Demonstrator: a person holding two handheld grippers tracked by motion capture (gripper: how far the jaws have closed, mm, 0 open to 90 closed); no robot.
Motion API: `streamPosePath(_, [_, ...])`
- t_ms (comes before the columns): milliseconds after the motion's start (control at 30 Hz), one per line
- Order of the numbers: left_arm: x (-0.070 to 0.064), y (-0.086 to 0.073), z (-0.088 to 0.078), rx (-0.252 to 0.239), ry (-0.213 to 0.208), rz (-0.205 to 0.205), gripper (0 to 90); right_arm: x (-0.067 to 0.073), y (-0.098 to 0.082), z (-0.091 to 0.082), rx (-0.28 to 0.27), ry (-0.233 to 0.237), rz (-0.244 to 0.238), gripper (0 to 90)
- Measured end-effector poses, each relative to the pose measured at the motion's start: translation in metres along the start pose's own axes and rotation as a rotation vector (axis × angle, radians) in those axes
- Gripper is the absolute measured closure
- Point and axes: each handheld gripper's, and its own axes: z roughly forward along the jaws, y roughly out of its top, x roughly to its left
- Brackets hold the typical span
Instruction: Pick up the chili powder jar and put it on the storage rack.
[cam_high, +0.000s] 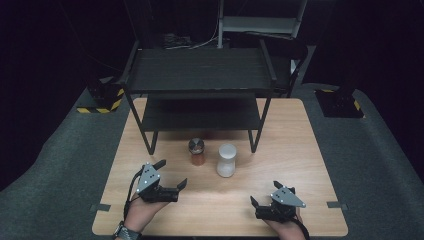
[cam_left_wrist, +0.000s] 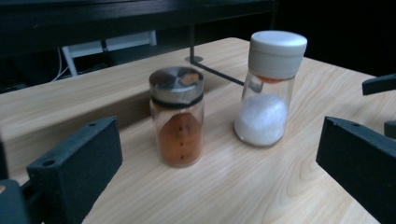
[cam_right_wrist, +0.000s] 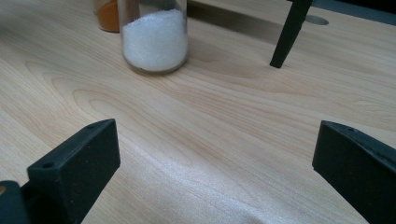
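Two shakers stand upright side by side on the wooden table, just in front of a black shelf rack. The spice jar holds orange-brown powder under a metal lid. To its right the salt shaker holds white grains under a white cap. My left gripper rests open near the table's front left, jaws apart and empty, facing both shakers. My right gripper sits open at the front right, empty, with the salt shaker ahead and to its left.
The black two-tier shelf rack spans the back half of the table; one leg stands on the wood to the right of the salt shaker. Dark grey floor surrounds the table. Bare wood lies between the grippers.
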Motion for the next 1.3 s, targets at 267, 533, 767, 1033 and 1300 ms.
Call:
streamPosePath(267, [0.004, 0.008, 0.026, 0.002, 0.001, 0.010, 0.5, 0.000, 0.000, 0.000, 0.000, 0.001, 0.002, 0.5])
streamPosePath(533, [0.008, 0.011, 0.052, 0.002, 0.008, 0.013, 0.5, -0.001, 0.000, 0.000, -0.001, 0.003, 0.008, 0.5])
streamPosePath(767, [0.012, 0.011, 0.071, 0.003, 0.018, 0.014, 0.8, -0.001, 0.000, 0.000, -0.001, 0.004, 0.005, 0.5])
streamPosePath(1033, [0.016, 0.008, 0.089, 0.005, 0.025, 0.008, 1.0, -0.002, -0.001, 0.000, -0.004, 0.010, 0.007, 0.5])
streamPosePath(1300, [0.019, 0.005, 0.103, 0.005, 0.036, -0.005, 1.0, -0.003, -0.001, 0.000, -0.005, 0.012, 0.008, 0.6])
